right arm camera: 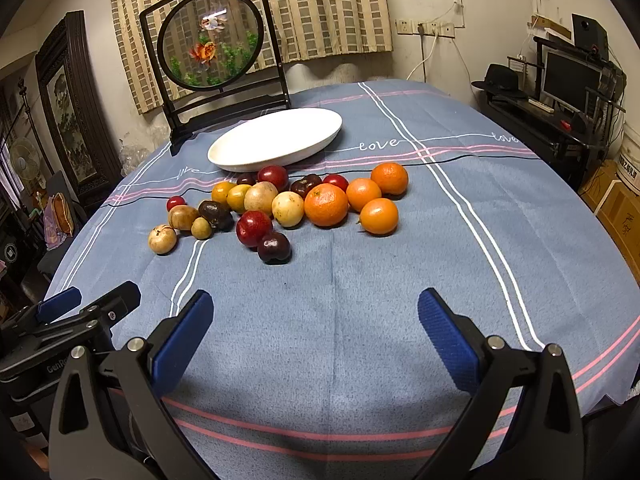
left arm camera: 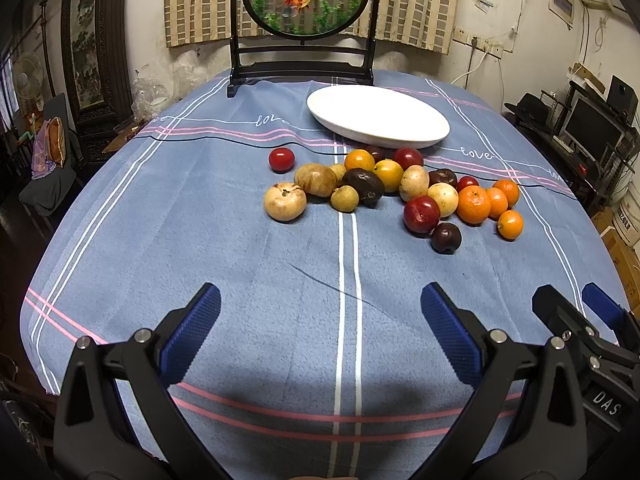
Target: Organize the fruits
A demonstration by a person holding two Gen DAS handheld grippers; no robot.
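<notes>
Blue-padded black left gripper (left arm camera: 320,332) hangs nearest, over the near edge of the blue striped tablecloth (left arm camera: 240,264), jaws spread wide, holding nothing. Same for the blue-padded black right gripper (right arm camera: 316,334): wide apart, nothing between the pads. Each camera catches the other claw at its frame edge, cut off. Mid-table sits the loose heap of small fruits (right arm camera: 280,204), red, dark, tan, yellow and orange, just short of the white oval plate (right arm camera: 276,142). From the right wrist view the orange mandarins (right arm camera: 360,200) loom largest; the left wrist view shows a lone red fruit (left arm camera: 281,159) apart at the heap's left. Some fruits hide behind others.
</notes>
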